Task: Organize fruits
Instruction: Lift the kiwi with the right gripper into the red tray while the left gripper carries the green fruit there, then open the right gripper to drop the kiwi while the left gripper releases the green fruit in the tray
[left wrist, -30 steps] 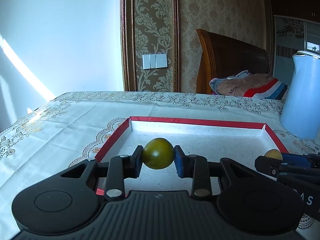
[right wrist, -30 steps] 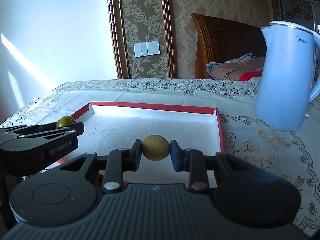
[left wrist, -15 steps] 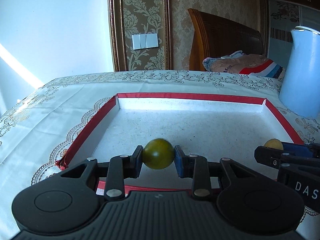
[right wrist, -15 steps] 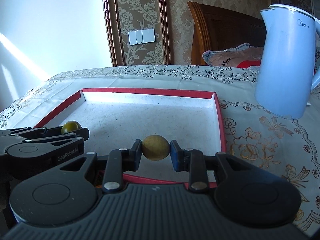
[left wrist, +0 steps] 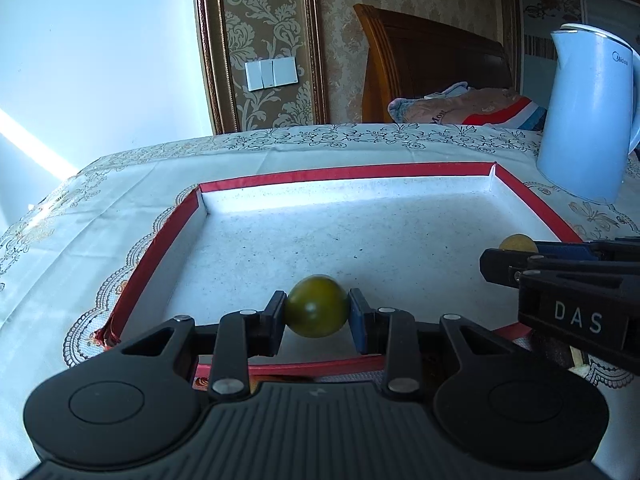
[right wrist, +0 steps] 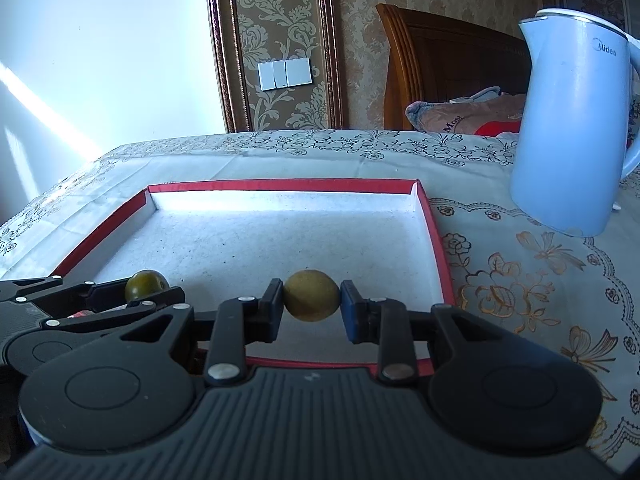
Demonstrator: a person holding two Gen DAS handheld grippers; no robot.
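My left gripper (left wrist: pixel 317 308) is shut on a small dark green round fruit (left wrist: pixel 317 306), held just over the near part of a shallow red-rimmed tray (left wrist: pixel 348 174) with a white floor. My right gripper (right wrist: pixel 312 295) is shut on a small yellow-brown round fruit (right wrist: pixel 312 295), also over the tray's near edge (right wrist: pixel 280 185), toward its right side. In the right wrist view the left gripper's fingers (right wrist: pixel 132 300) and the green fruit (right wrist: pixel 145 282) appear at the left. In the left wrist view the yellow-brown fruit (left wrist: pixel 517 242) peeks out at the right.
A pale blue electric kettle (right wrist: pixel 576 128) stands on the patterned tablecloth (right wrist: pixel 520 280) right of the tray's far corner. Behind the table are a wooden headboard (left wrist: pixel 432 64) with bedding and a papered wall with switches (left wrist: pixel 272 74).
Both views now look further down into the tray, which sits lower and larger in frame. The left gripper has sunk and rolled a little with its green fruit. Both grips are unchanged.
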